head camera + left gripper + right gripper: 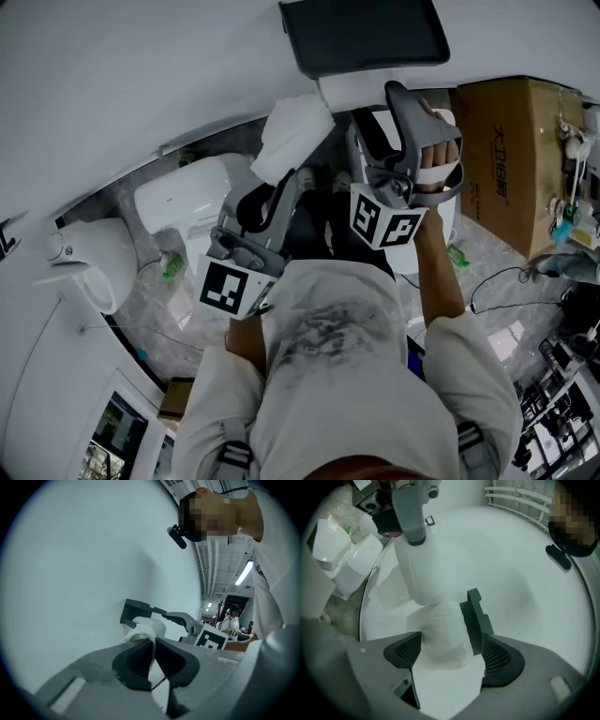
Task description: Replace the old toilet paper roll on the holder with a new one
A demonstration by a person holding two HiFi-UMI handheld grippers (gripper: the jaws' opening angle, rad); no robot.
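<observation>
our left tool is pressed together, pinching a thin sheet of white paper edge-on between its dark pads. from that tool the sheet runs as a broad, crumpled band to the roll.

our right tool is spread wide, with the roll between its jaws. one pad sits right at the paper's edge, and we cannot tell whether it touches. the other pad lies just behind the dark arm of the holder, so that arm stands between pad and roll. the roll rests against the arm, close to the white wall. whether it hangs on the holder we cannot tell.

in the left gripper view the holder shows as a dark bracket on the wall, with white paper bunched just under it and the right tool reaching in beside it.

from the head view both tools are raised side by side toward the wall, and the right hand is wrapped around its handle. the paper bulges white beyond the tip of the left tool.

farther out, a white toilet stands on the marbled floor to the left. a cardboard box stands to the right.
</observation>
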